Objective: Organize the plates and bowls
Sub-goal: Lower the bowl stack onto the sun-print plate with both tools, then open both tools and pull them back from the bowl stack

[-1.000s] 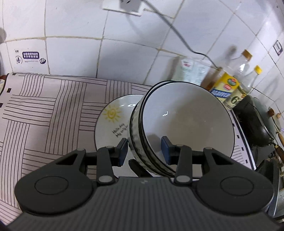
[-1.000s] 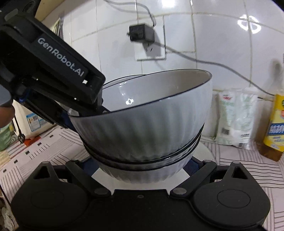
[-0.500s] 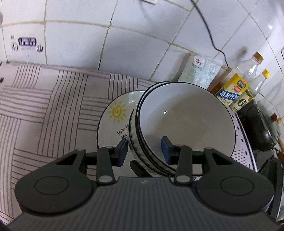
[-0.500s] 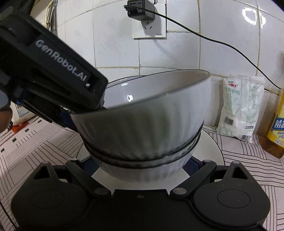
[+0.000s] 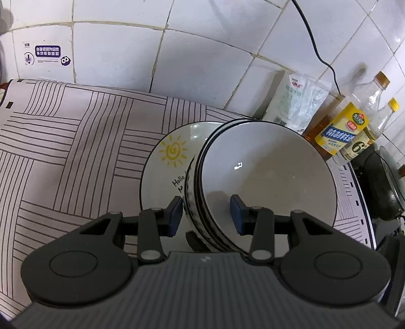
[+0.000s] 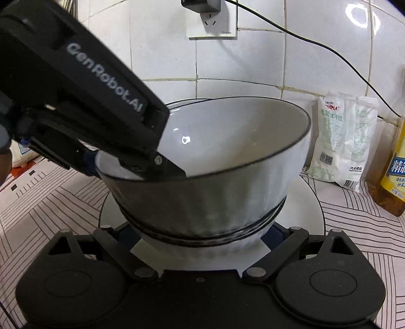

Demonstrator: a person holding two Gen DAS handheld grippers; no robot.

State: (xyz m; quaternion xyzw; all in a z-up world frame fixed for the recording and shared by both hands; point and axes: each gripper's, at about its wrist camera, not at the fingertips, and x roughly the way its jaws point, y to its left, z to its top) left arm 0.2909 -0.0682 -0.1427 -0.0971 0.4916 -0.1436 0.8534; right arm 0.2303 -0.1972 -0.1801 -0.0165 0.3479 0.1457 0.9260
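Observation:
A stack of white ribbed bowls with dark rims sits tilted low over a white plate that bears a yellow sun drawing. My left gripper is shut on the stack's near rim, one pad outside the wall and one inside the top bowl. It also shows in the right wrist view as the black left gripper reaching in from the left. My right gripper is shut on the stack's lowest bowl, a finger at each side. I cannot tell whether the stack touches the plate.
A striped cloth covers the counter up to the tiled wall. At the back right stand a salt bag, oil and vinegar bottles and a dark wok. A plug and cable hang on the wall.
Both grippers have sunk with the bowl stack toward the plate, and the stack now sits lower over it. Neither grip has changed.

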